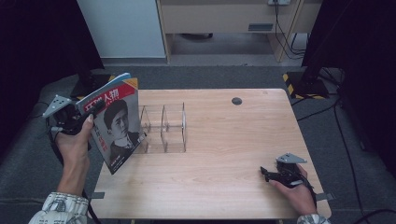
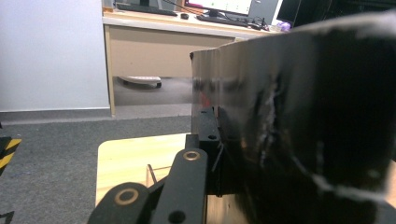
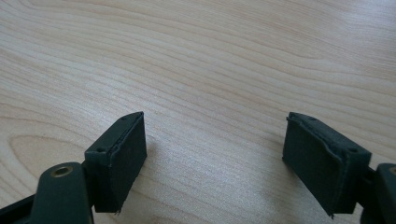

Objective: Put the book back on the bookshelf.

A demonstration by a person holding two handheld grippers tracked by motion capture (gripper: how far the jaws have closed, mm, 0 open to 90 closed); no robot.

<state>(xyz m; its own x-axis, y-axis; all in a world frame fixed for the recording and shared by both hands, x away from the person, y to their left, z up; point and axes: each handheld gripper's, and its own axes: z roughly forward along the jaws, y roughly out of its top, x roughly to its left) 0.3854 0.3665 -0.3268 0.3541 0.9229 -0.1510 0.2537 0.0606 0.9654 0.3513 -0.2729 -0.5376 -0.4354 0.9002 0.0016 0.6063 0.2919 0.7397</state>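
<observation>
High view: the left gripper [image 1: 91,113] clamps a magazine [image 1: 116,123] aloft at nine o'clock, beside the clear rack [image 1: 163,128]. Left gripper view: jaws pinch the magazine's edge [image 2: 289,116]; its floppy pages could miss a slot. Right gripper view: jaws wide over the tabletop [image 3: 210,70], empty.

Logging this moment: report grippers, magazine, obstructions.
Left gripper shut on magazine, held upright beside clear rack. Right gripper open, over bare table. Nothing blocking rack.
</observation>
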